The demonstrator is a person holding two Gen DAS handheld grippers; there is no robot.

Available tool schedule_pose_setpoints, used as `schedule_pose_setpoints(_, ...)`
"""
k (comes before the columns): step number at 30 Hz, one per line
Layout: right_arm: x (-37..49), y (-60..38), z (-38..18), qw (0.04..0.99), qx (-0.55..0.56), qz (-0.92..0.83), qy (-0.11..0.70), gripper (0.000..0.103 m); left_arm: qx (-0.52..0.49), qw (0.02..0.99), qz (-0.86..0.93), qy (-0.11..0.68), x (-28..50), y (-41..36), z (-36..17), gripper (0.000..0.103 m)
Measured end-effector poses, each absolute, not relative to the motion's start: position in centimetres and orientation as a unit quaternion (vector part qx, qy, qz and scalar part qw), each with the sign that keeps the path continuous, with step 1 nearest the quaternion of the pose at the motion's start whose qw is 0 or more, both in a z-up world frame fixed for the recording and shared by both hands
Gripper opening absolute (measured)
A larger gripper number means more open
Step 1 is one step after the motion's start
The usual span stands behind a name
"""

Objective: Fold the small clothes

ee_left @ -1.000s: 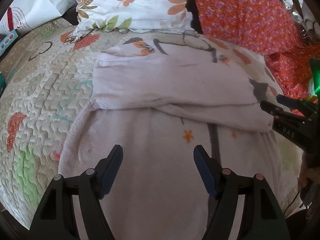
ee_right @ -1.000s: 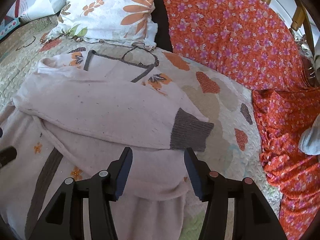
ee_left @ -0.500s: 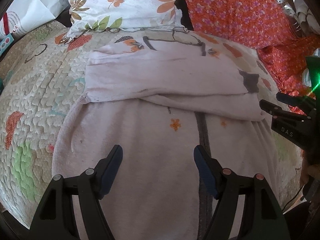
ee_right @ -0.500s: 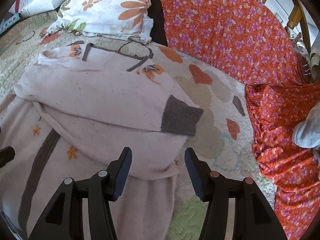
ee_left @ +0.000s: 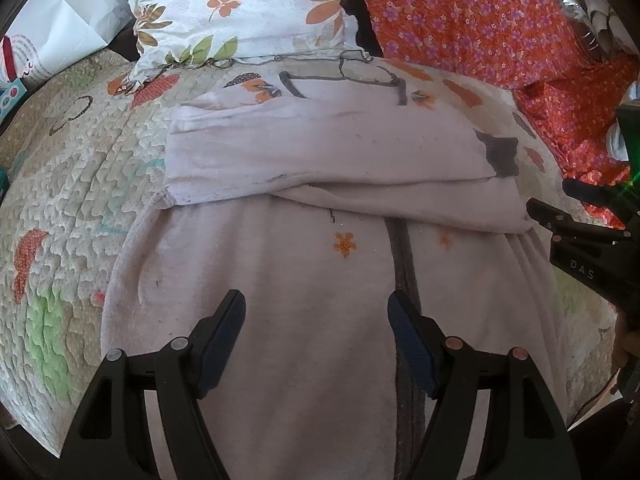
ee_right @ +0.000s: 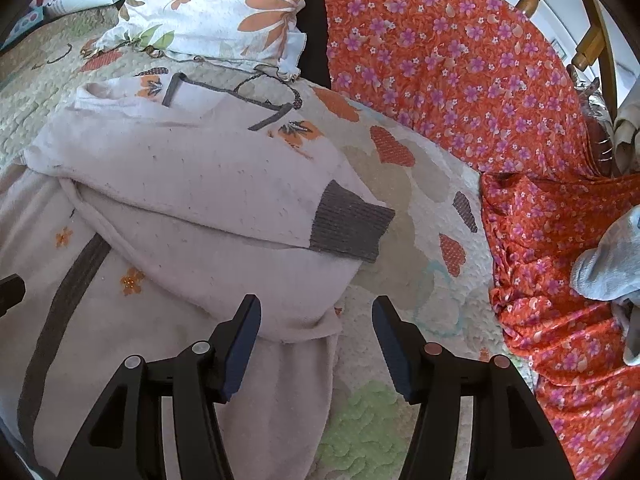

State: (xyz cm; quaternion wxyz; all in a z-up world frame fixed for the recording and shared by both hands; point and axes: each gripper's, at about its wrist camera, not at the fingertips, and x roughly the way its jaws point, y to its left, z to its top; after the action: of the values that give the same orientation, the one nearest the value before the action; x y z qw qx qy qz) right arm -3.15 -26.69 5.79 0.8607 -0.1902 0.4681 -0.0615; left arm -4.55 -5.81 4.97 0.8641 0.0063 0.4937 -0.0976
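A pale pink sweater with a grey centre stripe and small orange flowers lies flat on the quilted bed. Its sleeve is folded across the chest, with the grey cuff at the right. The sweater also shows in the right wrist view, cuff included. My left gripper is open and empty above the sweater's lower body. My right gripper is open and empty above the sweater's right edge; it also shows at the right of the left wrist view.
A patterned quilt covers the bed. A floral pillow lies behind the sweater. An orange floral cloth drapes at the back right. A grey garment lies on it. A white bag stands far left.
Both grippers have drawn back toward me from the folded sleeve, so more of the sweater's lower body shows. Both stay open and empty. The sweater has not moved.
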Motion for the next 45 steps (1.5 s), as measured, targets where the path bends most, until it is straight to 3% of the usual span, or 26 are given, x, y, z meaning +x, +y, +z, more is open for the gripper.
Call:
schedule_pose_setpoints(20,-4.3,-26.1,7.5,0.861,-0.264,-0.129,0.415,0.069,0.014,0.864,-0.094,0.494,-4.6,-6.4,4.4,0.073)
schedule_pose_setpoints(45,-4.2,-27.7,8.1,0.872,-0.225,-0.153,0.406,0.071,0.019,0.860,-0.097,0.500,-4.5,-7.1,3.8,0.073)
